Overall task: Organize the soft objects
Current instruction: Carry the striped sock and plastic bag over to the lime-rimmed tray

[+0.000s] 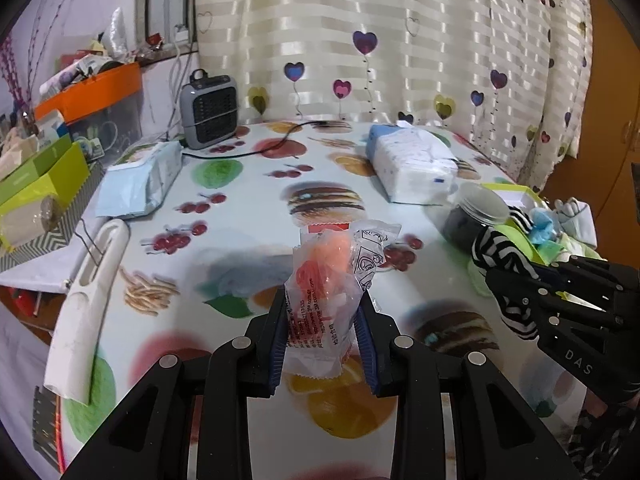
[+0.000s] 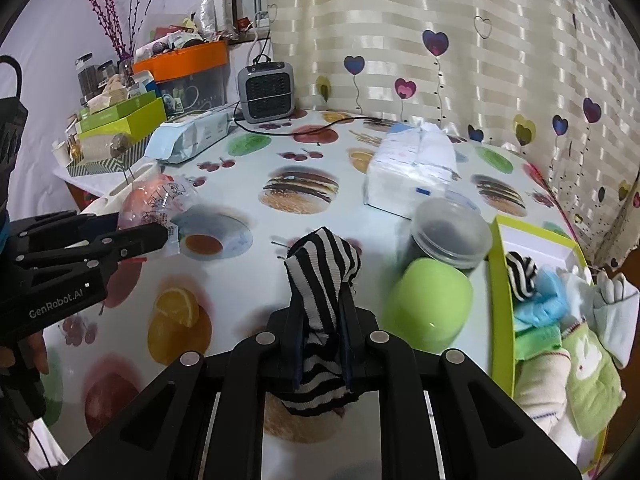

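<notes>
My left gripper [image 1: 323, 316] is shut on a clear plastic packet with orange sponges inside [image 1: 334, 276], held above the fruit-print tablecloth [image 1: 240, 200]. The same packet [image 2: 154, 200] and left gripper [image 2: 160, 236] show at the left of the right wrist view. My right gripper [image 2: 320, 320] is shut on a black-and-white striped sock [image 2: 322, 268], lifted over the table. That sock [image 1: 500, 252] and right gripper [image 1: 496, 280] appear at the right of the left wrist view. A lime-green box [image 2: 502, 280] at the right holds another striped sock [image 2: 520, 272], blue cloth and baby clothes.
A lidded dark jar [image 2: 448, 232] and a green bowl [image 2: 428, 304] stand beside the box. A tissue pack [image 2: 412, 168], a light blue wipes pack [image 2: 188, 136], a grey heater [image 2: 266, 90] with its cable, and a white handle-shaped tool [image 1: 88, 304] lie on the table. Cluttered boxes [image 2: 120, 124] line the left.
</notes>
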### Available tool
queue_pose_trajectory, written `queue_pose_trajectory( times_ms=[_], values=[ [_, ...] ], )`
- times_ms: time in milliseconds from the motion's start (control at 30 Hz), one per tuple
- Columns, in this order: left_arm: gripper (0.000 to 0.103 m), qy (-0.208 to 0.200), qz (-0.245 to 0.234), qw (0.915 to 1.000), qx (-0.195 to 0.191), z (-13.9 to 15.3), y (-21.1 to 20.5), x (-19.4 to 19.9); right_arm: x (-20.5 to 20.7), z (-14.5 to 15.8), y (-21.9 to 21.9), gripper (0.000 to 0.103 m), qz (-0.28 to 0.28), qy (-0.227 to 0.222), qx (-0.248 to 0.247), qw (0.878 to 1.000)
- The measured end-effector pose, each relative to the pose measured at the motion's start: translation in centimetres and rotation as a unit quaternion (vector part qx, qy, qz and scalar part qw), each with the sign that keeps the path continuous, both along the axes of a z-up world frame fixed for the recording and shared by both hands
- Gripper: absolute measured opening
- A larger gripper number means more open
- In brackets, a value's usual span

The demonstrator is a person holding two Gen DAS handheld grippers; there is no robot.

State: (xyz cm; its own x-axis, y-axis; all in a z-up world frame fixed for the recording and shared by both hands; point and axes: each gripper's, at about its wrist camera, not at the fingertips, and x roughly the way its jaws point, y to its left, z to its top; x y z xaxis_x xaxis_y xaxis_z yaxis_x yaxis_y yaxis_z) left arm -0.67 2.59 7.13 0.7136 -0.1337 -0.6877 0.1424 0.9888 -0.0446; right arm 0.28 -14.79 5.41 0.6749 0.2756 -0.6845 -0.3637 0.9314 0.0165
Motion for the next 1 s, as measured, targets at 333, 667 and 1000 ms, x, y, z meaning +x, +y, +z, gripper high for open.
queue_pose_trajectory(
  times_ms=[333, 667, 1000],
  values=[
    [0.03, -0.009, -0.024, 0.9996, 0.012, 0.6, -2.8, -1.2, -1.5, 0.4, -2.4, 0.015, -0.011, -0.001, 0.013, 1.0],
    [0.03, -0.017, -0.063, 0.9978, 0.012, 1.2, -6.2, -1.9, -2.7, 1.7, -5.4, 0.015, -0.035, -0.018, 0.017, 0.999],
    [0.03, -0.022, -0.108, 0.9939, -0.006, 3.0, -9.4, -0.9, -4.1, 3.2, -9.3, 0.015, -0.076, -0.035, 0.014, 0.996]
  ],
)
